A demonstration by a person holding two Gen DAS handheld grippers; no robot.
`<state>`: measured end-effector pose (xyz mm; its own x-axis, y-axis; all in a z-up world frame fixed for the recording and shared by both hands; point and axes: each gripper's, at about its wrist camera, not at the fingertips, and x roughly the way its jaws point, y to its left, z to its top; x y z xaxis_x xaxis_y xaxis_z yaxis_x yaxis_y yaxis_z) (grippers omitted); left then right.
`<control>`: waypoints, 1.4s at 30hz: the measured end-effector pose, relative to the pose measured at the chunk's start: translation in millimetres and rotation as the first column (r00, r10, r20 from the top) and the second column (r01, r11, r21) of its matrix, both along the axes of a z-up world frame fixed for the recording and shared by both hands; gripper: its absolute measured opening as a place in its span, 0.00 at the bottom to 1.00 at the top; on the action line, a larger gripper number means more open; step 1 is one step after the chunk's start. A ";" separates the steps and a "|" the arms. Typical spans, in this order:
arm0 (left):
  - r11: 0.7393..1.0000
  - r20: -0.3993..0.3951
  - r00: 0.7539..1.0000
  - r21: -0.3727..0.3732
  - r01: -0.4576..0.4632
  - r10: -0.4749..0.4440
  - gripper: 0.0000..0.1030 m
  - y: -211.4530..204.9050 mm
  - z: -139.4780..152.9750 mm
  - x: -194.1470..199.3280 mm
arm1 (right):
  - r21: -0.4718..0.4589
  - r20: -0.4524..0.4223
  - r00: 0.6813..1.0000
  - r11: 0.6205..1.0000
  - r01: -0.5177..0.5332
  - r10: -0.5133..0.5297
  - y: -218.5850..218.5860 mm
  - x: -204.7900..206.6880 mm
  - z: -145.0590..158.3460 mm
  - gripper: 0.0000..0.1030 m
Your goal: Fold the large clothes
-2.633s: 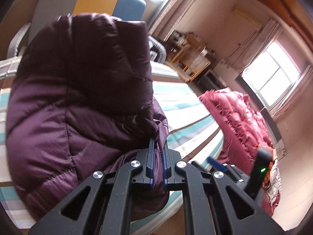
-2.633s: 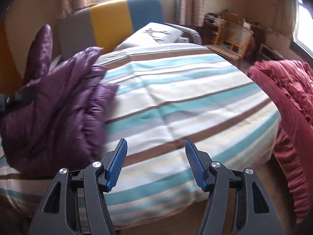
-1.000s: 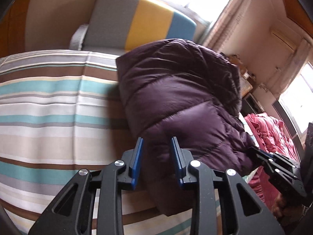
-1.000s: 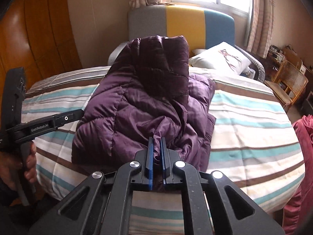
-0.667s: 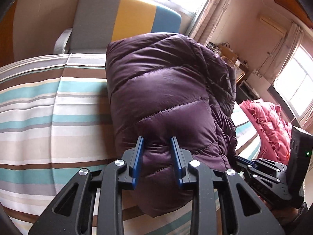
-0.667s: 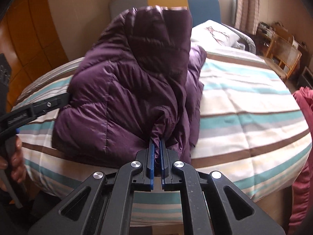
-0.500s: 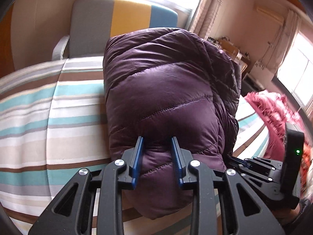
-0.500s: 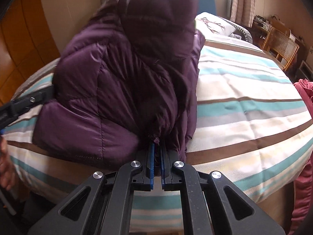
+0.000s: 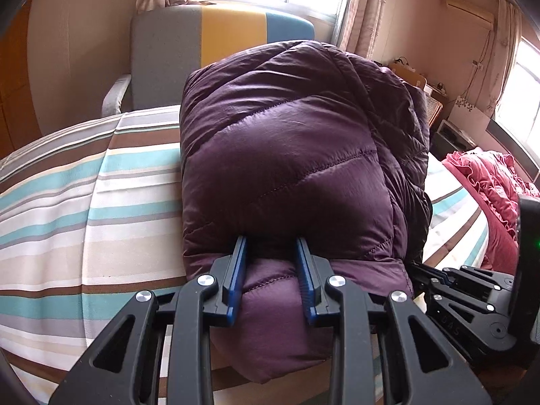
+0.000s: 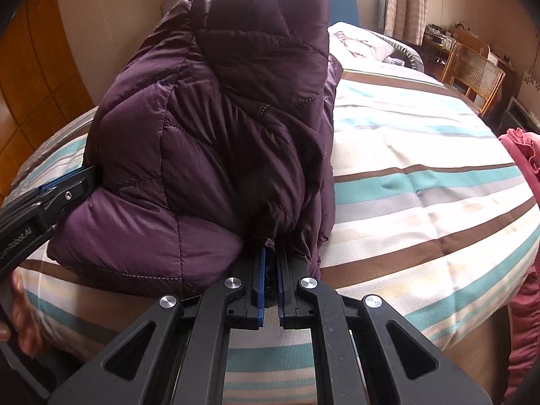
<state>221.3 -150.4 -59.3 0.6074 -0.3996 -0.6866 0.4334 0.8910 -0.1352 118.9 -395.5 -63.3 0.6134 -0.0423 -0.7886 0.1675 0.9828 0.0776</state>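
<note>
A purple quilted down jacket (image 9: 287, 155) lies bunched and folded on the striped bed (image 9: 67, 202). My left gripper (image 9: 271, 246) is shut on a thick fold at the jacket's near left edge, its blue pads pressed into the padding. My right gripper (image 10: 271, 253) is shut on a thin bunch of fabric at the jacket's (image 10: 216, 128) near right corner. The left gripper also shows in the right wrist view (image 10: 72, 182), clamped on the left edge. The right gripper's body shows in the left wrist view at the lower right (image 9: 472, 303).
A red ruffled quilt (image 9: 489, 182) hangs off the bed's right side. A grey, yellow and blue headboard (image 9: 219, 40) stands at the back. A pillow (image 10: 361, 44) lies by the headboard. A wicker chair (image 10: 472, 71) stands at the far right.
Both grippers have kept their hold and drawn the jacket closer and more upright toward the bed's near edge. The jacket fills more of both views than half a second ago.
</note>
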 end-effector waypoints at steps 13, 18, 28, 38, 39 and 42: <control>0.999 0.013 1.000 -0.039 -0.017 0.017 0.30 14.1 27.1 -13.7 | -0.063 0.053 0.998 0.997 0.034 -0.031 7.0 -12.8 38.4 0.32; 0.997 0.029 0.999 -0.077 -0.030 0.033 0.35 27.3 44.7 -16.7 | -0.079 0.116 0.992 0.995 0.052 -0.043 8.8 -14.3 62.0 0.44; 0.992 0.071 0.990 -0.052 -0.119 0.123 0.37 41.2 68.4 22.9 | -0.103 0.189 0.982 0.994 0.041 -0.021 28.1 26.0 100.0 0.44; 0.987 0.037 0.986 -0.028 -0.161 0.162 0.36 20.8 63.2 62.1 | -0.123 0.150 0.983 0.985 0.124 -0.105 23.5 87.1 100.0 0.44; 0.987 0.036 0.986 -0.025 -0.161 0.162 0.36 18.1 62.2 66.5 | -0.123 0.143 0.984 0.984 0.128 -0.110 21.2 92.7 98.5 0.44; 0.987 0.035 0.986 -0.009 -0.163 0.164 0.36 9.8 59.4 75.7 | -0.130 0.127 0.984 0.981 0.143 -0.126 13.3 105.0 93.7 0.44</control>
<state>297.0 -140.5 0.1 0.6886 -0.2972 -0.6614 0.2866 0.9494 -0.1282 223.9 -382.3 30.4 0.6826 -0.2340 -0.6923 0.2968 0.9545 -0.0299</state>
